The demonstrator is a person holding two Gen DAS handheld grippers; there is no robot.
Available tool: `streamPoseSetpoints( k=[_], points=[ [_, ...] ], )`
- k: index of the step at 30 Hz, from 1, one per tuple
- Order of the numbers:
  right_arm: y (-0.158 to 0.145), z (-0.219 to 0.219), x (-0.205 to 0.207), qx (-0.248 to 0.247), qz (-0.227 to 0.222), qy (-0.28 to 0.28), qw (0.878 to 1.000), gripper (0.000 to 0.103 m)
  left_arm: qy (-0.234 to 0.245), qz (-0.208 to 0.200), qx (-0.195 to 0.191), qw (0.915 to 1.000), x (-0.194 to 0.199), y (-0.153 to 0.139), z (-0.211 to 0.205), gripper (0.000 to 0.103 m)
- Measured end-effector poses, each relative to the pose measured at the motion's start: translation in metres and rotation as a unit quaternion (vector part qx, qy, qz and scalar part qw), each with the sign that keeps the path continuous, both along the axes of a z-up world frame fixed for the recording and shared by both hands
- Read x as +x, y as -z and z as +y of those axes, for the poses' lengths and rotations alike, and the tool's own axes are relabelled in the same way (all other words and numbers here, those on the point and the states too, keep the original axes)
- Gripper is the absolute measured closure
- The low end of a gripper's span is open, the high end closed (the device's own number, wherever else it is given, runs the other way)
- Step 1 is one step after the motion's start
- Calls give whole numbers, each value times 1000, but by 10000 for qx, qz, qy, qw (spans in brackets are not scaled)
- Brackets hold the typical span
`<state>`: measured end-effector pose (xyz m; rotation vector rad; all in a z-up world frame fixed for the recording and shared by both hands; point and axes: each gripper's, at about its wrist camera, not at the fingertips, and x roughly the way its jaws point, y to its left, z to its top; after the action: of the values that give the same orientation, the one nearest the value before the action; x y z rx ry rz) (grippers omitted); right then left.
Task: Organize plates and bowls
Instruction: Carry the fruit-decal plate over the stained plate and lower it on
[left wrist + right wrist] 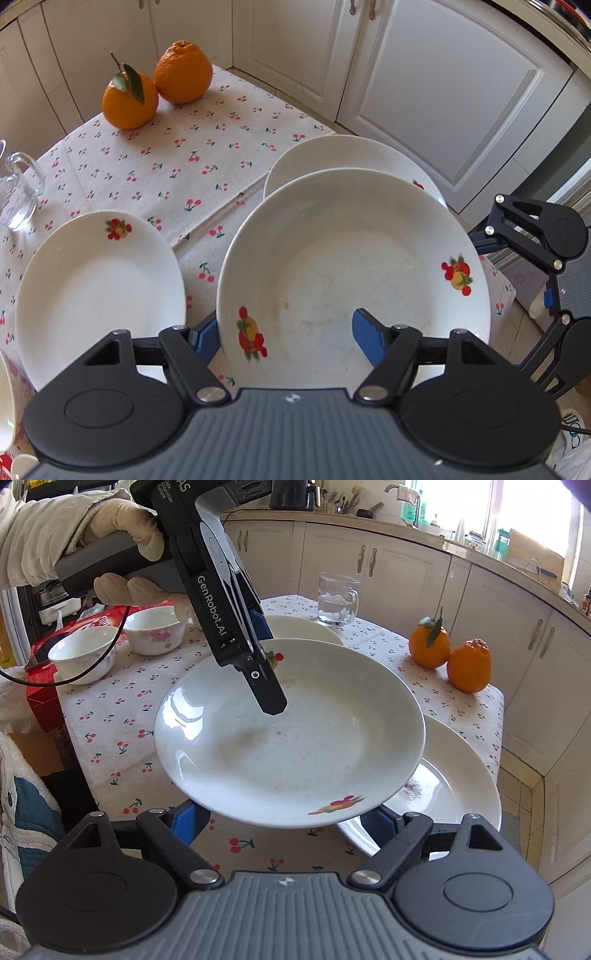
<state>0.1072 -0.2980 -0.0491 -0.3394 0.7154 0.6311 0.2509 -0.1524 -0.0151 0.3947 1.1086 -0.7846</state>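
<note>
- The left gripper (pixel 286 328) sits closest to the left wrist camera, its blue pads clamped on the near rim of a deep white plate (pixel 351 266) printed with fruit motifs: one pad lies inside the plate, the other under its outer edge.
- In the right wrist view this held plate (pixel 291 734) hangs tilted above the cherry-print tablecloth (pixel 122 716), lifted clear of it, with the left gripper coming down onto its far rim from a gloved hand (pixel 110 546).
- The right gripper (pixel 284 819) stands with its jaws apart just below the near edge of the held plate; no pad visibly presses on it.
- A second plate (pixel 450 786) lies flat on the cloth beneath and to the right of the raised one, partly covered by it.
- A third plate (pixel 99 291) rests on the cloth to the left of the held plate in the left wrist view, apart from it.
- Two white bowls (pixel 110 642) with pink flowers stand side by side near the table's far left edge in the right wrist view.
- A glass mug (pixel 338 598) stands at the far side, and two oranges (pixel 450 653) touch each other near the right corner.
</note>
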Motion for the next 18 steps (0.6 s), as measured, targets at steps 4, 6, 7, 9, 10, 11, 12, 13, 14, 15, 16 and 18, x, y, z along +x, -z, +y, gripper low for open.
streamPoseSetpoints(
  k=[4, 6, 7, 9, 10, 11, 12, 13, 14, 15, 16, 18],
  points=[
    [0, -13, 2, -10, 2, 215, 9998, 12, 181, 10, 6, 9998, 10, 3, -21, 31],
    [0, -19, 3, -18, 4, 316, 9995, 12, 270, 8, -2, 9996, 14, 4, -30, 31],
    [0, -23, 4, -22, -1, 378, 9993, 12, 305, 10, -6, 9995, 16, 5, -34, 31],
    [0, -29, 5, -19, -7, 474, 9989, 12, 396, 0, -1, 9992, 19, 6, -43, 31],
    [0, -32, 6, -17, -9, 515, 9987, 12, 440, -4, -6, 9990, 21, 7, -47, 31],
    [0, -35, 6, -18, -10, 564, 9984, 12, 476, -5, -13, 9989, 23, 7, -52, 31],
    [0, -38, 6, -22, -16, 614, 9981, 12, 497, -3, -18, 9988, 24, 8, -56, 31],
    [0, -40, 7, -21, -17, 659, 9978, 12, 529, -7, -14, 9986, 25, 8, -60, 31],
    [0, -42, 7, -17, -13, 704, 9975, 12, 571, -15, -6, 9984, 26, 9, -63, 31],
    [1, -45, 7, -12, -7, 756, 9971, 12, 598, -14, -6, 9982, 28, 10, -67, 31],
    [1, -46, 7, -7, -9, 793, 9969, 12, 621, -7, -8, 9981, 29, 10, -70, 31],
    [2, -50, 6, 5, 5, 880, 9961, 12, 673, 12, -21, 9977, 32, 12, -76, 31]
  ],
)
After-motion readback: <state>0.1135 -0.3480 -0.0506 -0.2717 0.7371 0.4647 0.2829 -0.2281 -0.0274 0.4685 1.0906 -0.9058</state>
